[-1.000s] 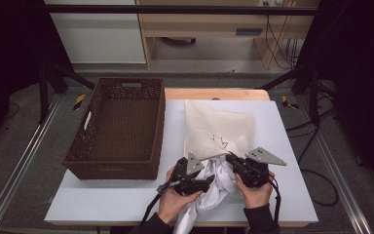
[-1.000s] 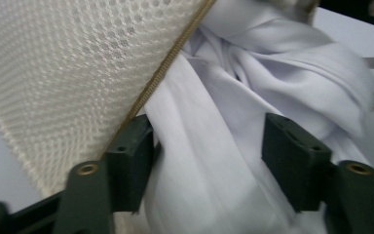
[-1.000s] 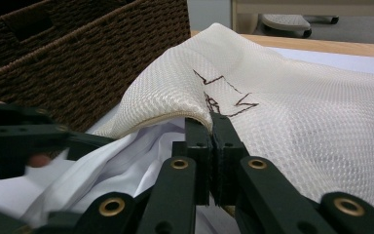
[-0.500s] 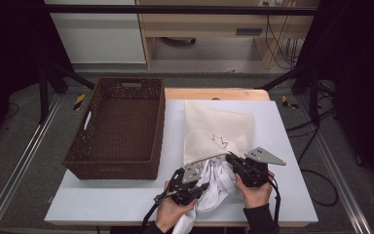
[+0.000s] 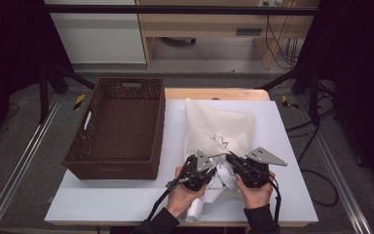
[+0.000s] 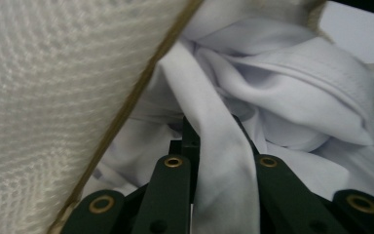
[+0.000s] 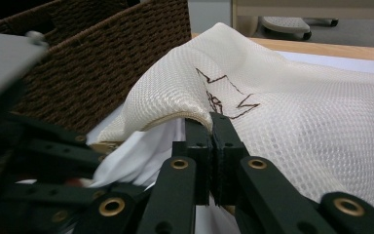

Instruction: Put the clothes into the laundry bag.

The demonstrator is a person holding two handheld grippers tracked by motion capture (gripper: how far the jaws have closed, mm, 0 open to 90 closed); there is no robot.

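Note:
A cream mesh bag [image 5: 219, 124] with a brown zigzag mark lies on the white table [image 5: 102, 200], its mouth toward me. A crumpled white garment [image 5: 221, 178] spills out of that mouth. My left gripper [image 5: 208, 170] has just been closing and is now shut on a fold of the white garment [image 6: 282, 73], which runs between its jaws [image 6: 216, 131] under the bag's lifted hem [image 6: 53, 97]. My right gripper [image 5: 231, 160] is shut on the bag's rim [image 7: 210, 124] and holds the mesh [image 7: 297, 112] up off the garment [image 7: 141, 156].
A dark brown wicker basket [image 5: 158, 122] stands on the table's left half, right next to the bag, and its wall [image 7: 102, 63] rises just behind the bag's mouth. A wooden board [image 5: 214, 93] edges the table's far side. Both hands are near the front edge.
My left gripper has shifted right and forward to the bag's mouth and its jaws have closed on the white garment. The right gripper has kept still on the rim.

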